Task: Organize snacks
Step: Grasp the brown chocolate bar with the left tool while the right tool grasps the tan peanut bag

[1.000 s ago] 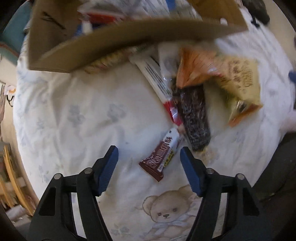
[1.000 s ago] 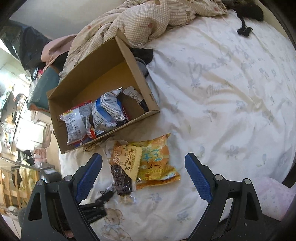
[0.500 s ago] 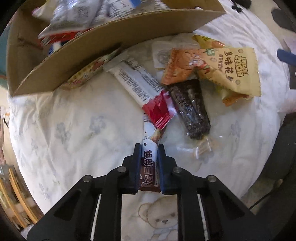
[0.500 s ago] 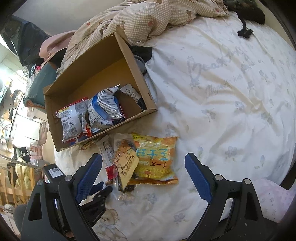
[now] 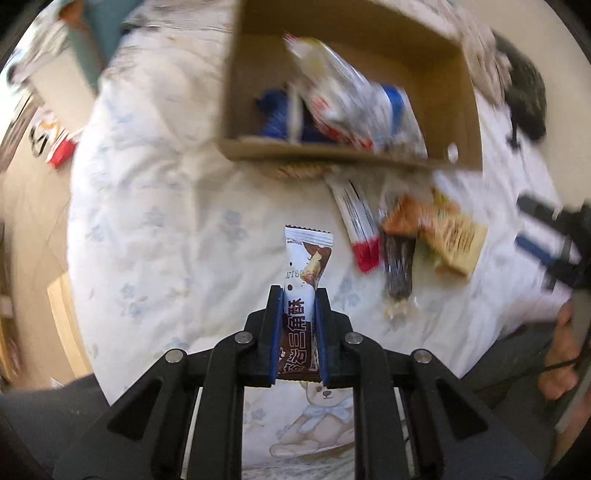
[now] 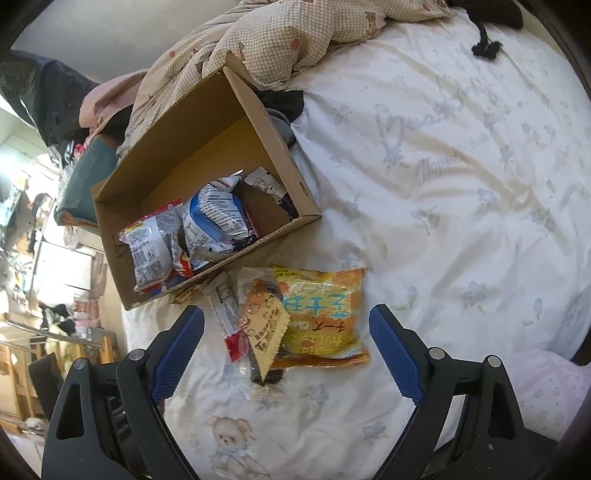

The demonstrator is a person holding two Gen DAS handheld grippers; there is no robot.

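My left gripper (image 5: 298,295) is shut on a brown and white chocolate bar (image 5: 304,266) and holds it above the bed sheet, short of the cardboard box (image 5: 236,92). The box (image 6: 273,136) holds several snack packets (image 6: 210,221). My right gripper (image 6: 286,350) is open and empty above a pile of snacks on the sheet: an orange bag (image 6: 325,321), a tan bear packet (image 6: 264,328), a white and red stick (image 6: 229,317) and a dark bar (image 6: 269,373). The pile also shows in the left wrist view (image 5: 436,229).
A checked quilt (image 6: 295,33) is bunched behind the box. A black cloth (image 6: 284,101) lies at the box's far corner. The white printed sheet (image 6: 461,166) spreads to the right. A pink cushion (image 6: 550,387) lies at the lower right.
My left gripper closed on the chocolate bar on the sheet, then lifted it and swung toward the box. My right gripper stayed open and drifted a little nearer the pile.
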